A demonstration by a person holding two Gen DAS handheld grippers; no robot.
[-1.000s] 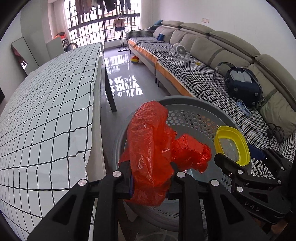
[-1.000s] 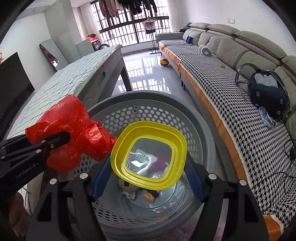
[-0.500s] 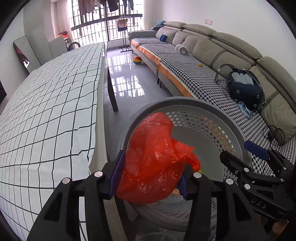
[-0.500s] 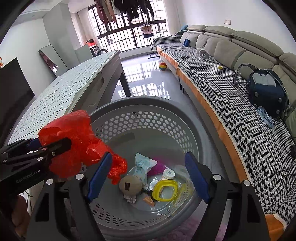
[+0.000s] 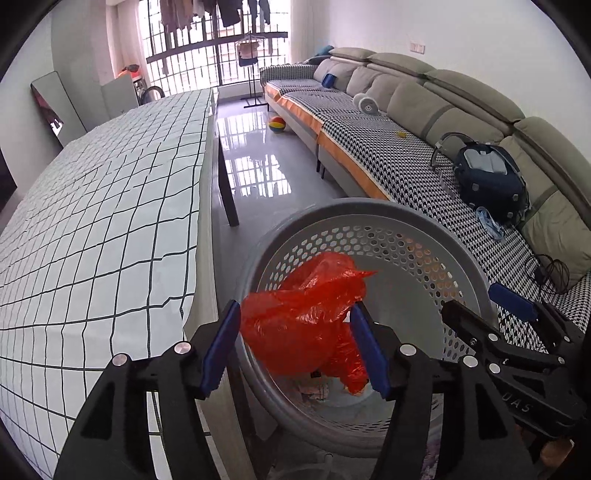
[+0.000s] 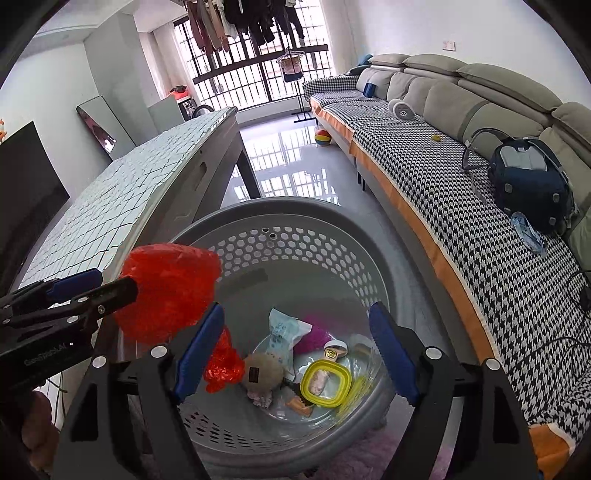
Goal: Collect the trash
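Left gripper [image 5: 295, 347] has its jaws spread wide, the red plastic bag [image 5: 310, 314] loose between the pads over the grey laundry basket [image 5: 369, 210]; right gripper [image 6: 295, 350] is wide open too, holding nothing; the yellow lid [image 6: 325, 382] sits at the basket bottom beside a wrapper [image 6: 282, 332].

place: home living room | cues: long sofa [image 5: 424, 122]; clothes [image 6: 251, 18] drying at barred window; toy ball [image 5: 277, 124]
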